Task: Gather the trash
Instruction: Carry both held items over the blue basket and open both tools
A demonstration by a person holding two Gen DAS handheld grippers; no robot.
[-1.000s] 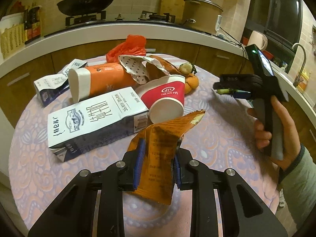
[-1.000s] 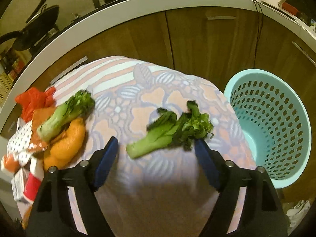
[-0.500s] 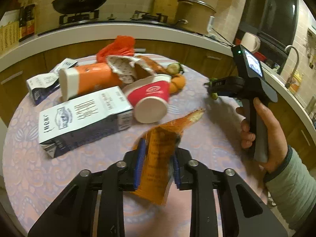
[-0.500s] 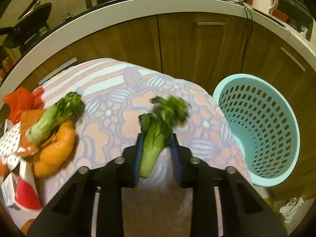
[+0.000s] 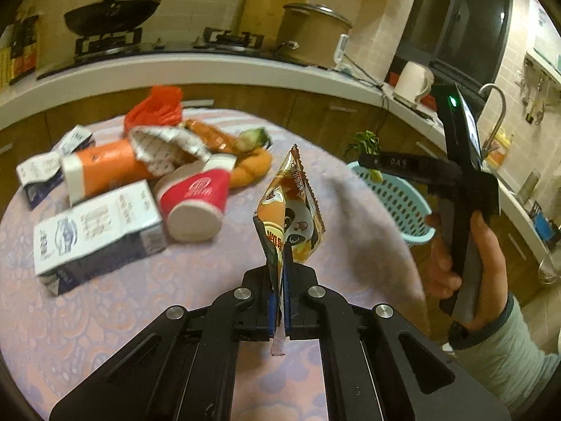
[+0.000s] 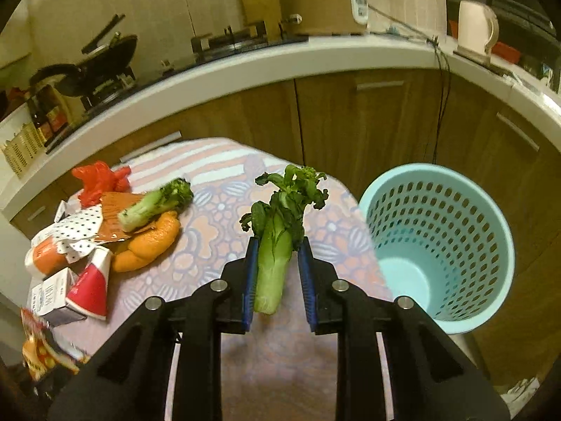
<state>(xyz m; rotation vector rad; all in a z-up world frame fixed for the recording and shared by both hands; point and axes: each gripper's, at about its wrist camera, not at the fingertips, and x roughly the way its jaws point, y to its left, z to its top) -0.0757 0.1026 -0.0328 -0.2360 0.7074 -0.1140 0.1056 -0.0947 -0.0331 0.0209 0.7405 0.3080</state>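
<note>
1. Left wrist view: our left gripper (image 5: 279, 277) is clenched on the orange snack wrapper (image 5: 289, 221), its long axis pointing to 12 o'clock. The laundry-style basket (image 5: 403, 207) lies at 2 o'clock, nearer the right gripper (image 5: 368, 159). Cartons: three; one red cup (image 5: 196, 203).
2. Right wrist view: our right gripper (image 6: 277, 266) grasps one bok choy stalk (image 6: 275, 245), leaves at 12 o'clock; basket (image 6: 491, 231) at 3 o'clock. A second stalk (image 6: 154, 203) rests at 10 o'clock.

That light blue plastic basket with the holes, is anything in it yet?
Empty as far as visible: the light blue perforated plastic basket shows only its bare floor and walls.
</note>
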